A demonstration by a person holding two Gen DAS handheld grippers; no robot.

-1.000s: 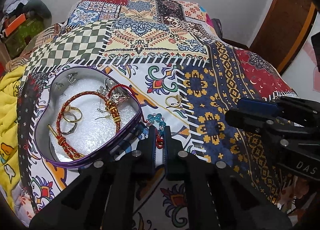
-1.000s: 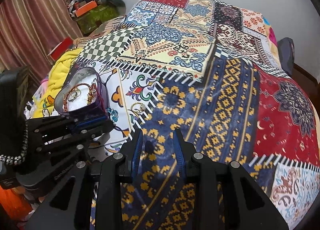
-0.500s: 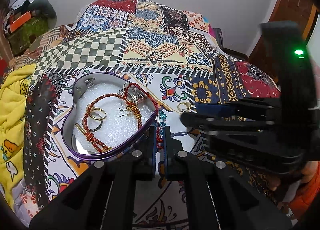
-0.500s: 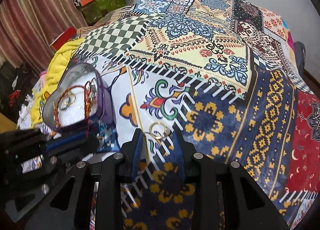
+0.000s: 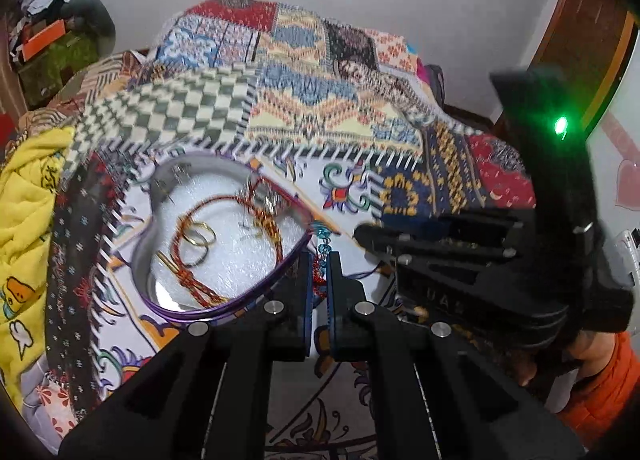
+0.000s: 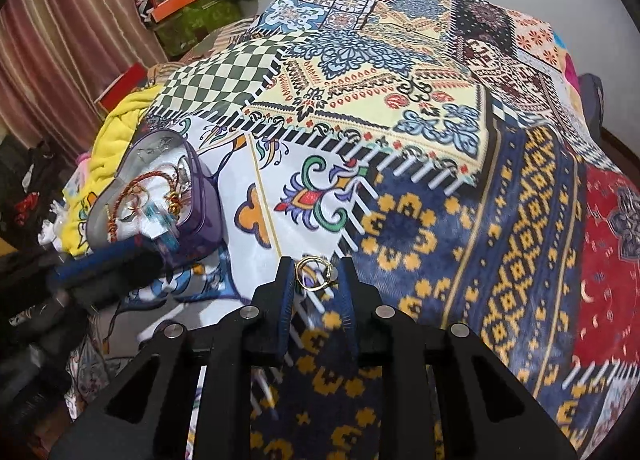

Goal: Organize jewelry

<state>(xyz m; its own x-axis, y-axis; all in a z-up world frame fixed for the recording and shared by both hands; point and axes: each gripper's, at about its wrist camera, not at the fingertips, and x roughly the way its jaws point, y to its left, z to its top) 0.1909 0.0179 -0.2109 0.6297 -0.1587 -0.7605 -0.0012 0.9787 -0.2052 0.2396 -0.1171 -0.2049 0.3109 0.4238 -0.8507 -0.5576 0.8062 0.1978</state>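
The heart box [image 5: 224,312] already has bracelets and rings inside, the left gripper [image 5: 319,260] pinches a bead string [image 5: 320,248] just beside the box, and the right gripper [image 6: 316,274], jaws apart, sits around a gold ring [image 6: 314,274] near the box, not yet picked up.

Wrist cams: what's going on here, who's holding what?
Jewelry is being sorted into a heart-shaped purple tin on a patchwork bedspread. The left gripper is shut on a red and teal beaded strand beside the tin's rim. The right gripper is open, its fingers either side of a gold ring lying on the bedspread, not yet pinched. The tin already holds a red-gold cord bracelet, rings and small pieces.
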